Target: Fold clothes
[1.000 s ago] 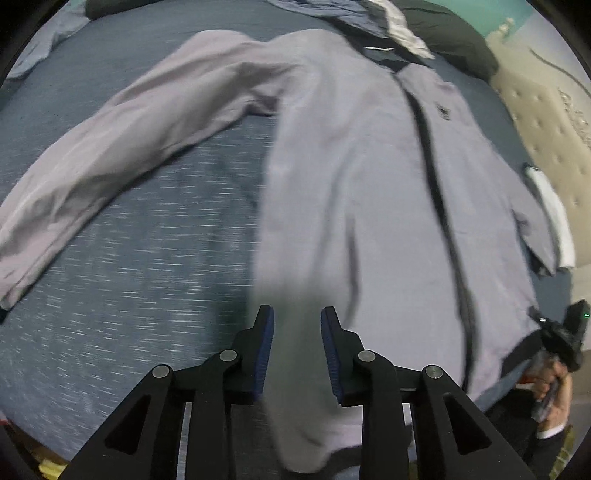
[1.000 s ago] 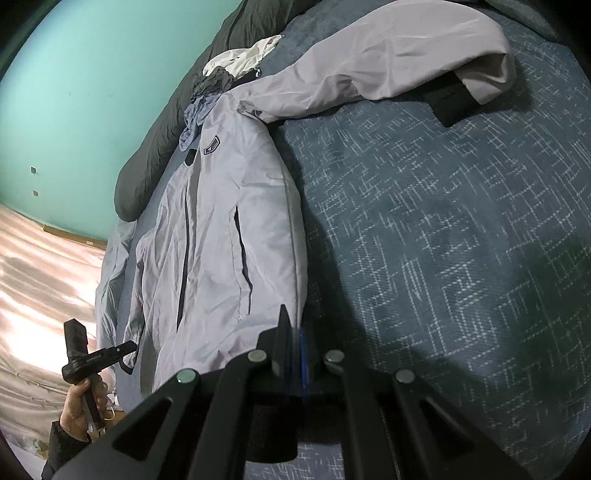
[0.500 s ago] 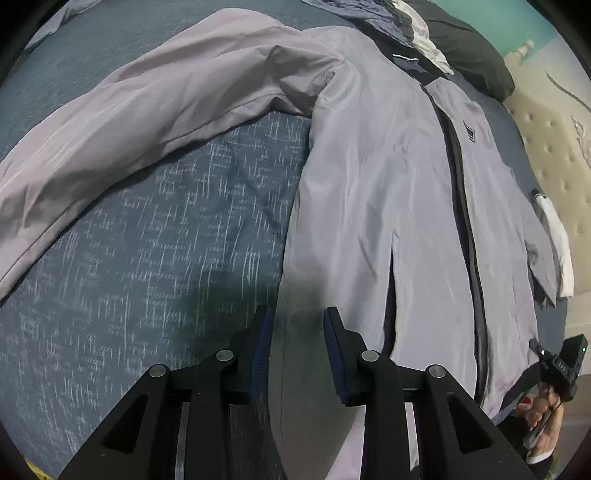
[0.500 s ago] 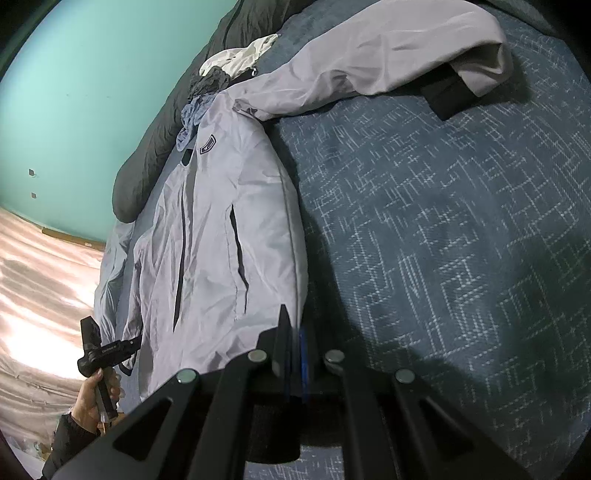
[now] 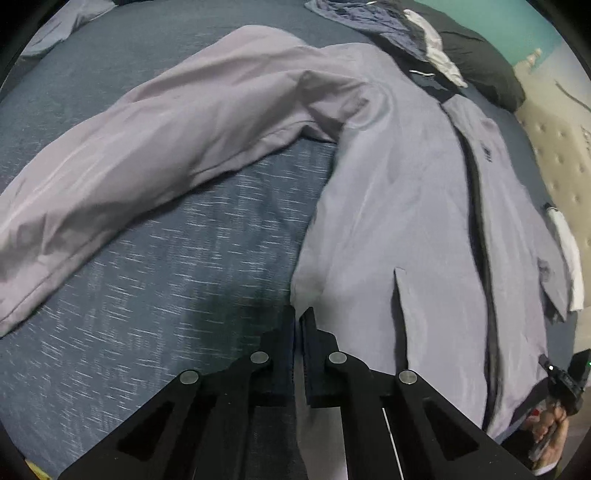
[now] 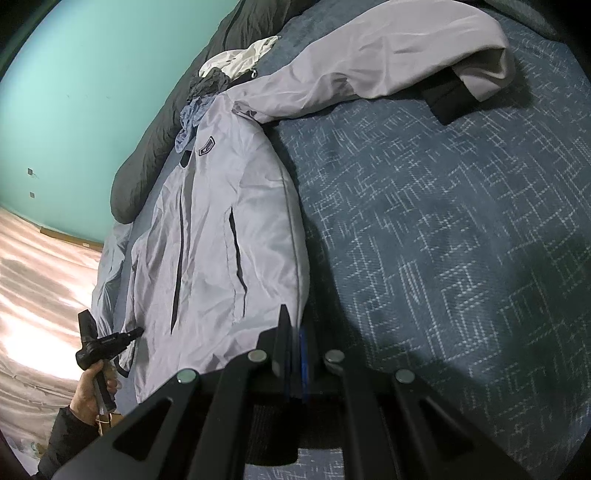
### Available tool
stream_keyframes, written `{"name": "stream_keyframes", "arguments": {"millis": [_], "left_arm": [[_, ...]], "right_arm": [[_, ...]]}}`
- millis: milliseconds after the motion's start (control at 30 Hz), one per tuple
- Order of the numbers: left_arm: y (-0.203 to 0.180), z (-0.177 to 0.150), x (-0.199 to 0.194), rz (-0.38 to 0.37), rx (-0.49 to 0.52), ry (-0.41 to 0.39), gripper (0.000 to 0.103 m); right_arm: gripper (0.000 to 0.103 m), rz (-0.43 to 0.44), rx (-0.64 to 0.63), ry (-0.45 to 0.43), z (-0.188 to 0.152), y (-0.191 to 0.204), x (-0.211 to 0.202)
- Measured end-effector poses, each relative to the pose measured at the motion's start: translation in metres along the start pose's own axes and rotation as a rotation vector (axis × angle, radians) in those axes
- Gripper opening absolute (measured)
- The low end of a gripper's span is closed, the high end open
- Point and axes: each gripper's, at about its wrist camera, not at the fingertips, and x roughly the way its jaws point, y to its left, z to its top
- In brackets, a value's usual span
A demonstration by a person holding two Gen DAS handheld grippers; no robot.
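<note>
A light grey zip jacket (image 5: 406, 221) lies front up on the blue patterned bed cover (image 5: 184, 277). One sleeve (image 5: 166, 155) is spread out to the left. My left gripper (image 5: 298, 317) is shut on the jacket's side edge near the hem, with pale fabric showing between its fingers. In the right wrist view the jacket (image 6: 221, 229) stretches away from the camera, and a sleeve (image 6: 369, 62) with a black cuff (image 6: 450, 99) lies at the top. My right gripper (image 6: 291, 326) is shut at the hem corner. The left gripper (image 6: 136, 331) touches the opposite hem corner.
A dark pillow (image 6: 155, 147) and a heap of other clothes (image 5: 388, 26) lie past the jacket's collar, with a white garment (image 6: 240, 59) among them. A beige tufted surface (image 5: 554, 147) borders the bed. A person's hand (image 6: 92, 387) holds the other gripper's handle.
My left gripper was open over the jacket's edge; it has moved forward and shut on the fabric. The right gripper has stayed shut at the hem corner.
</note>
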Motion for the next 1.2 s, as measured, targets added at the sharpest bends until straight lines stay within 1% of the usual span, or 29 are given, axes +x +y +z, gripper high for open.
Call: {"name": "stream_keyframes", "arguments": {"millis": [133, 200, 267, 333, 433, 500, 633, 667, 733, 767, 833, 967, 1033, 1133, 1200], "left_arm": [[0.009, 0.0, 0.005, -0.002, -0.024, 0.007, 0.003], [-0.007, -0.013, 0.006, 0.007, -0.009, 0.006, 0.003], [-0.005, -0.014, 0.005, -0.002, -0.015, 0.003, 0.003], [0.002, -0.015, 0.004, -0.021, -0.042, 0.004, 0.003], [0.002, -0.02, 0.004, -0.034, -0.04, 0.018, 0.004], [0.002, -0.023, -0.003, -0.048, -0.04, 0.009, 0.006], [0.011, -0.03, -0.018, -0.067, -0.034, -0.006, 0.006], [0.011, -0.03, -0.02, -0.066, -0.026, -0.011, 0.009], [0.011, -0.035, -0.026, -0.094, -0.019, -0.005, 0.012], [0.01, -0.043, -0.028, -0.102, -0.017, 0.001, 0.017], [0.006, -0.054, -0.029, -0.104, 0.001, 0.012, 0.022], [0.007, -0.065, -0.028, -0.114, 0.022, 0.05, 0.023], [0.008, -0.071, -0.026, -0.128, 0.017, 0.064, 0.023], [0.0, -0.071, -0.021, -0.151, 0.005, 0.093, 0.028], [-0.007, -0.073, -0.018, -0.164, -0.001, 0.11, 0.03]], "right_arm": [[0.003, -0.011, -0.005, 0.001, 0.0, 0.0, 0.0], [0.003, -0.014, -0.004, 0.001, 0.0, -0.001, 0.0], [0.003, -0.015, -0.002, 0.002, 0.0, -0.001, 0.0], [0.003, -0.017, 0.0, 0.002, 0.0, -0.001, 0.001], [0.003, -0.024, -0.008, 0.002, 0.0, 0.0, 0.002], [0.003, -0.031, -0.014, 0.003, 0.0, 0.001, 0.003], [0.003, -0.022, -0.003, -0.006, 0.001, 0.001, 0.001], [0.004, -0.019, 0.0, -0.009, 0.001, 0.001, 0.001], [0.007, -0.014, 0.006, -0.014, 0.002, 0.001, 0.0], [0.007, -0.012, 0.007, -0.019, 0.002, 0.001, -0.001], [0.007, -0.015, -0.001, -0.024, 0.003, 0.004, -0.003], [0.007, -0.051, -0.029, -0.018, 0.003, 0.011, -0.004], [0.007, -0.071, -0.043, -0.015, 0.003, 0.014, -0.004], [0.009, -0.084, -0.051, -0.008, 0.002, 0.018, -0.007], [0.011, -0.087, -0.042, 0.001, 0.002, 0.018, -0.009]]}}
